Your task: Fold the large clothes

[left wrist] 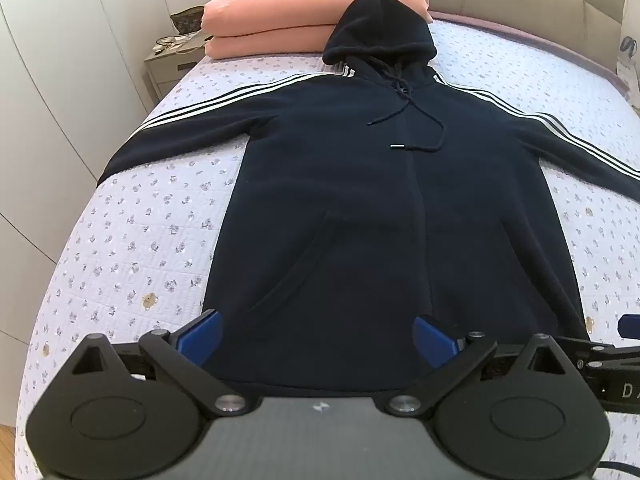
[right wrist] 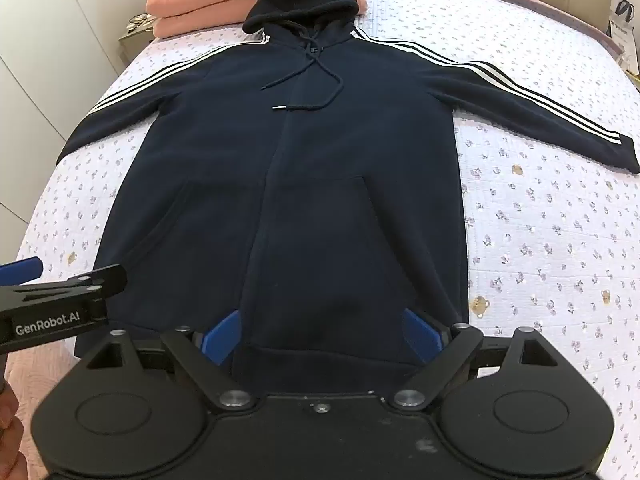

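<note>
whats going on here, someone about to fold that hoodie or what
Looks that way. A person holds a two-finger tool in each hand over a navy hooded sweatshirt with white sleeve stripes, spread flat and face up on a floral quilted bed cover, sleeves out to both sides. The left tool and right tool both sit open near the hem, gripping nothing. No fold has been made yet. The hood rests against folded pink bedding at the head of the bed.

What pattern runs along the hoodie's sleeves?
White stripes on the dark navy hoodie sleeves, clearest in the right wrist view.
</note>
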Demonstrator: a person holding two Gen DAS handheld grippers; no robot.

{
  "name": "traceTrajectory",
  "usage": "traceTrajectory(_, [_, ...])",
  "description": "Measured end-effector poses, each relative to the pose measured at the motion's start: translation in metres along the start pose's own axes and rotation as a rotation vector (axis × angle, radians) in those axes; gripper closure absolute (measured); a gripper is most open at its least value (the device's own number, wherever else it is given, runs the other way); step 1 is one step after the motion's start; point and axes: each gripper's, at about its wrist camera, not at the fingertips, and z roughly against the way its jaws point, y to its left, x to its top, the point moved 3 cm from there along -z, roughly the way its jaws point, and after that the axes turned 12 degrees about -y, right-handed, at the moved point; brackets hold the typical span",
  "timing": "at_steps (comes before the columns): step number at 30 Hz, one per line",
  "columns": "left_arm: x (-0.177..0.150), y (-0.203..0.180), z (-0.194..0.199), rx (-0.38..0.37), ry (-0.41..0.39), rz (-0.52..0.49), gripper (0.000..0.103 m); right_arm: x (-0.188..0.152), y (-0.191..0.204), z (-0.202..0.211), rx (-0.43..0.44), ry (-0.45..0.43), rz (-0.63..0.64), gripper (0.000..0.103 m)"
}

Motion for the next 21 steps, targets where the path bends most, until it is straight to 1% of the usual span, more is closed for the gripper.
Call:
traceTrajectory(3, [0.0007,0.0002,0.0007,0.0,-0.003,0.008,0.001,0.0019,0.0011,-0.0002,0.006,-0.002,-0.004,0.0])
traceTrajectory(4, [0.0012,0.0011,-0.0012,-0.008,0.009,0.007,0.001,-0.0016,-0.0007,0.0015,0.008,-0.005,-0.006,0.0])
traceTrajectory(11, [0.0049,-0.001,-0.007,-0.018,0.022,0.014,0.001,-0.0008,-0.0003,-0.0001,0.011,-0.012,0.001,0.0])
traceTrajectory(12, [0.0017,-0.0007,-0.001,-0.021,0.015,0.013,0.001,-0.0005,0.0001,0.0001,0.011,-0.012,0.002,0.0])
traceTrajectory(21, [-0.0028,-0.0005,-0.0033,-0.028,0.012,0.015,0.001,0.0,0.001,0.0021,0.014,-0.017,0.004,0.0])
